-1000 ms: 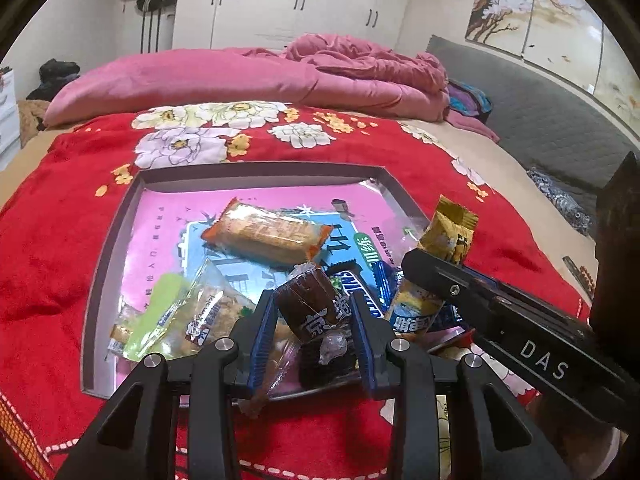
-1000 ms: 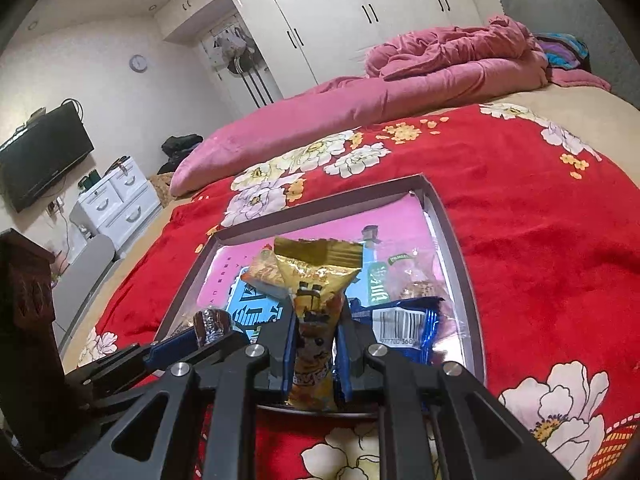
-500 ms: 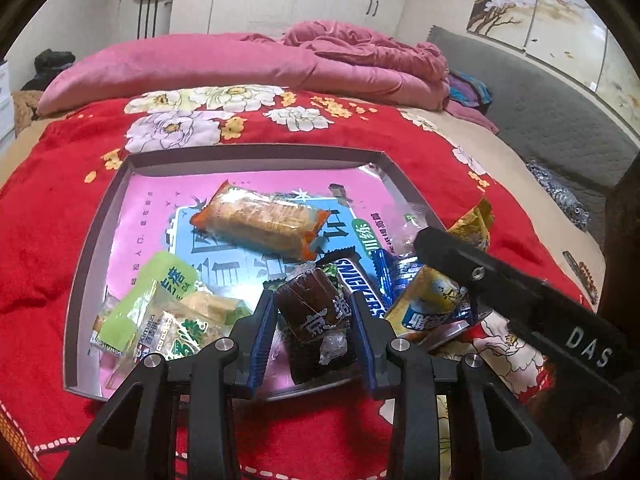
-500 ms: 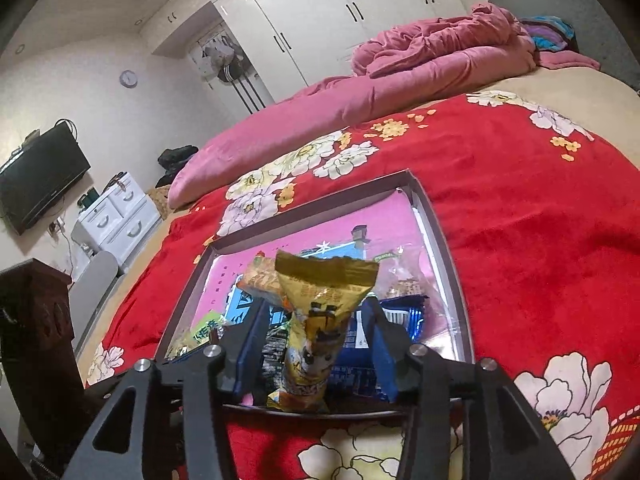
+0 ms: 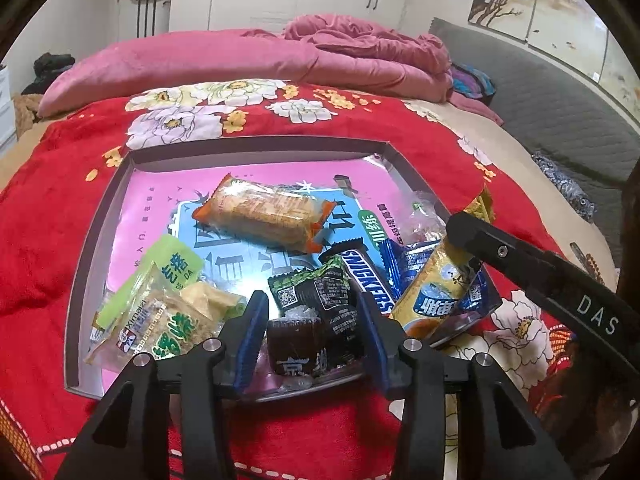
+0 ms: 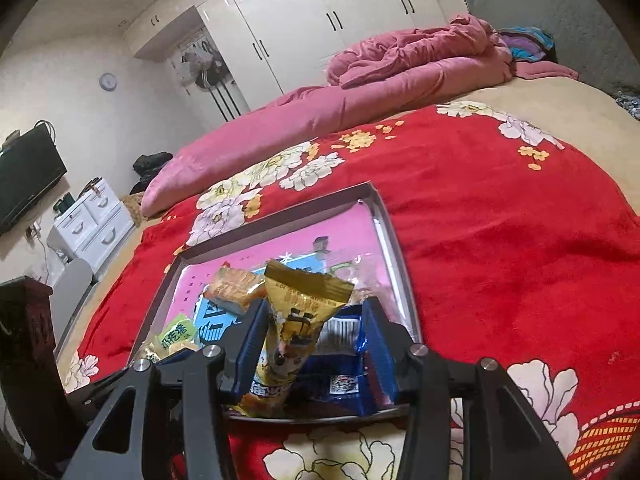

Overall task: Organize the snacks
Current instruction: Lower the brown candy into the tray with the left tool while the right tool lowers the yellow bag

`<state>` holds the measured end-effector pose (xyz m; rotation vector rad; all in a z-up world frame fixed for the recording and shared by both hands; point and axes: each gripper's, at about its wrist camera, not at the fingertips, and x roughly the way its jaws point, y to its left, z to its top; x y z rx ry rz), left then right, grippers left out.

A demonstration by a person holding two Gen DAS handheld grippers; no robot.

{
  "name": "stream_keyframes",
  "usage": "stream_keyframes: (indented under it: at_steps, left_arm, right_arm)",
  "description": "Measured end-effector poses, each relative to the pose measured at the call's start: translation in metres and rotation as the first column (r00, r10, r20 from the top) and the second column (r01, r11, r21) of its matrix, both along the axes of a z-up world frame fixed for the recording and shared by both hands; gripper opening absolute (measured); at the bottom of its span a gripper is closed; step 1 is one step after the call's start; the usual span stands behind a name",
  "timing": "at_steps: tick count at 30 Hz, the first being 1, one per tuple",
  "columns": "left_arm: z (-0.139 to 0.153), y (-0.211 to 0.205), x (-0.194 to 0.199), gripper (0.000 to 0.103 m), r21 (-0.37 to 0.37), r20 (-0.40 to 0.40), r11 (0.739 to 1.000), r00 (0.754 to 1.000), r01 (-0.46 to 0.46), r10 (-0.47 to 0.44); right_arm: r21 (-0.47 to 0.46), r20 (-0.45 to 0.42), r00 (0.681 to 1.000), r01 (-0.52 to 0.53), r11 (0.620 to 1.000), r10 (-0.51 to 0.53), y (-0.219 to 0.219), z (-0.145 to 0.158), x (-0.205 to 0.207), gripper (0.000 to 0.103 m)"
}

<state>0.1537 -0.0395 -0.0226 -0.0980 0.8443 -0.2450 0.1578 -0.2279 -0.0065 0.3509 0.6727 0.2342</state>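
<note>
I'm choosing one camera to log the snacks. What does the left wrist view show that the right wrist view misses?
Only the left wrist view shows the Snickers bar and the dark brown snack between the open left gripper. Only the right shows the television and wall clock. Both show the tray and the yellow packet between the open right gripper.

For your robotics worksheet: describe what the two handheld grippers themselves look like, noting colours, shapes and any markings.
Both the left gripper and right gripper have matte black angular frames with triangular cut-outs, silver round screw heads and blue ribbed finger pads. One black side carries white "DAS" lettering.
</note>
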Motion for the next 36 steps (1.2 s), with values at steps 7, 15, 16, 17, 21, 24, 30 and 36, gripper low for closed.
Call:
stream_keyframes:
  at_steps: [7, 15, 16, 17, 21, 24, 30, 36]
  left_arm:
    - [0.0, -0.001, 0.0, 0.056, -0.012, -0.007, 1.0, 1.0, 0.013, -0.013]
    - [0.001, -0.001, -0.001, 0.064, -0.038, -0.011, 0.999, 1.0, 0.024, -0.025]
    - [0.001, -0.001, -0.001, 0.065, -0.038, -0.012, 0.999, 1.0, 0.026, -0.026]
    - [0.001, -0.001, -0.001, 0.067, -0.038, -0.013, 0.999, 1.0, 0.028, -0.028]
    - [0.001, -0.003, -0.001, 0.07, -0.03, -0.014, 0.999, 0.999, 0.034, -0.034]
    - [0.001, -0.003, -0.001, 0.07, -0.031, -0.013, 0.999, 0.999, 0.033, -0.034]
    - [0.003, -0.004, -0.003, 0.076, -0.029, -0.002, 0.999, 0.999, 0.037, -0.037]
    - [0.007, -0.002, -0.006, 0.078, -0.031, 0.012, 0.999, 0.999, 0.035, -0.035]
  right_arm:
    - [-0.007, 0.012, 1.0, 0.011, 1.0, -0.011, -0.003, 0.003, -0.003, 0.055]
    - [-0.028, 0.032, 0.999, 0.044, 0.999, -0.043, -0.011, 0.008, -0.009, 0.057]
    - [-0.033, 0.039, 0.998, 0.046, 0.998, -0.045, -0.011, 0.009, -0.01, 0.058]
    - [-0.038, 0.045, 0.998, 0.047, 0.998, -0.046, -0.011, 0.011, -0.011, 0.059]
    - [-0.053, 0.043, 0.998, 0.045, 0.998, -0.042, -0.009, 0.012, -0.01, 0.061]
    - [-0.059, 0.046, 0.998, 0.053, 0.997, -0.05, -0.01, 0.012, -0.01, 0.061]
    - [-0.05, 0.067, 0.996, 0.055, 0.997, -0.052, -0.012, 0.017, -0.015, 0.062]
    - [-0.061, 0.083, 0.996, 0.047, 0.997, -0.042, -0.009, 0.022, -0.02, 0.069]
